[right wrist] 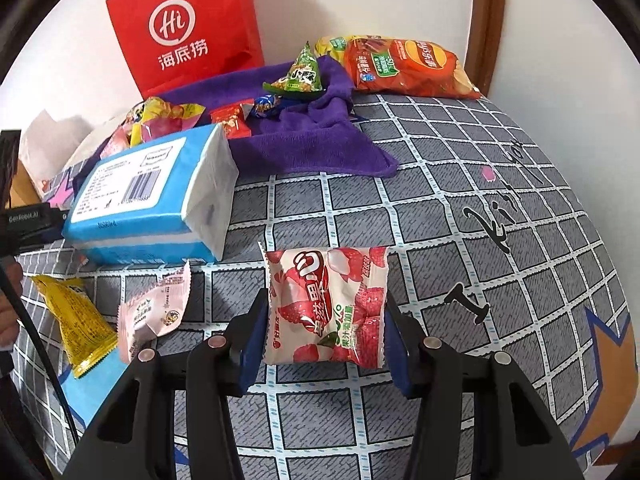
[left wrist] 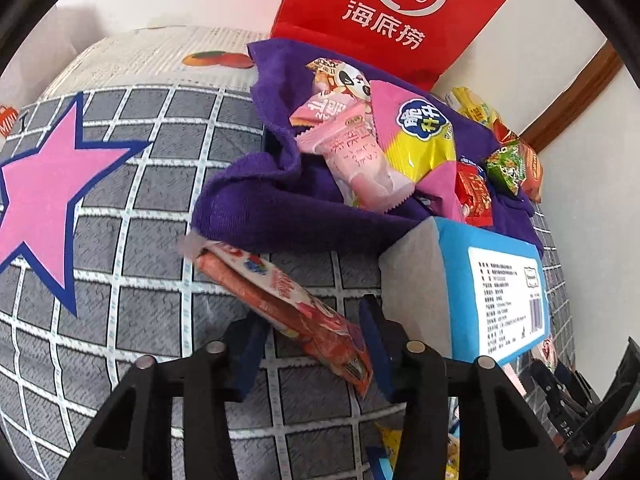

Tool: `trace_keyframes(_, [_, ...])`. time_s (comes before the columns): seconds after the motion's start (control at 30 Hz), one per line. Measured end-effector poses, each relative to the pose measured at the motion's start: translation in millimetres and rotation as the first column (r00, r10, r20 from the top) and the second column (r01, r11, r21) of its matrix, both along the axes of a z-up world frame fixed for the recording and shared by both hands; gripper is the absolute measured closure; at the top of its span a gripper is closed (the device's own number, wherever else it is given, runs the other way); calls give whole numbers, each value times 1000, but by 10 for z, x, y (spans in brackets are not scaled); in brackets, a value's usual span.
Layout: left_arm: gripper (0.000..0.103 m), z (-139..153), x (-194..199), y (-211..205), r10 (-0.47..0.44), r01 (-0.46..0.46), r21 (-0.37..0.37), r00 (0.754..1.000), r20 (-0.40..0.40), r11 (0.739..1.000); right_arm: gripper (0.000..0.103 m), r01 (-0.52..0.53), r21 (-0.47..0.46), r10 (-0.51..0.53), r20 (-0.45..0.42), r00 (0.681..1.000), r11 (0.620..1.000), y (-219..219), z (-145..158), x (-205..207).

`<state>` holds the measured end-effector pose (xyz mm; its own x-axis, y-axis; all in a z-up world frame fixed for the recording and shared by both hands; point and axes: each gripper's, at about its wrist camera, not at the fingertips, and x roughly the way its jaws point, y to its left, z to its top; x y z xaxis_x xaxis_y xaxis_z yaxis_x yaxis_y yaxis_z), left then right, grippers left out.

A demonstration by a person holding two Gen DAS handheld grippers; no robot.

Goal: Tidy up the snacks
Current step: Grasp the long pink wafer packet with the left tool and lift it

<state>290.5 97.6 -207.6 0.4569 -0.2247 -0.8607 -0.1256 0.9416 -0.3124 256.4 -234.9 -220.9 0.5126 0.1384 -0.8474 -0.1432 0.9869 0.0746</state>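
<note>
Lychee gummy packet (right wrist: 326,306) pinched flat between right gripper (right wrist: 326,336) pads, long red-and-white snack bar (left wrist: 280,300) clamped in left gripper (left wrist: 316,348), both just in front of blue tissue pack (right wrist: 148,200), apparently bound for purple cloth (right wrist: 316,136) pile behind it.

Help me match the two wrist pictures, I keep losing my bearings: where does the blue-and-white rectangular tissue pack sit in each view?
Left wrist view: the blue-and-white rectangular tissue pack is at lower right, below the purple cloth.
Right wrist view: the tissue pack is at left of centre, its far end at the purple cloth.
Shared landmark: the red paper bag with the white Hi logo, standing behind the cloth against the wall.
</note>
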Motion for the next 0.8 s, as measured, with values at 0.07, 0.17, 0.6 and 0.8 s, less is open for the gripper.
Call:
trace_keyframes(0.07, [67,-3,0,-1,-6,7,-5,1000,6,1000,52,1,0,-1,2,1000,1000,6,10,-7])
trace_keyframes(0.17, [71,13,-26,15,-26,27,-19,1000,17,999,52,-2,-3,2,12,1000,1000,26,58,-32])
trace_keyframes(0.6, [82,256,-363,208,-32,36,-64,997,67,997,53,-4,-9,4,69,998,1000,143,385,-171])
trace_keyframes(0.8, [82,417,-518,281,-28,33,-54,995,99,998,54,-16,-3,17,89,996,1000,242,522,-244])
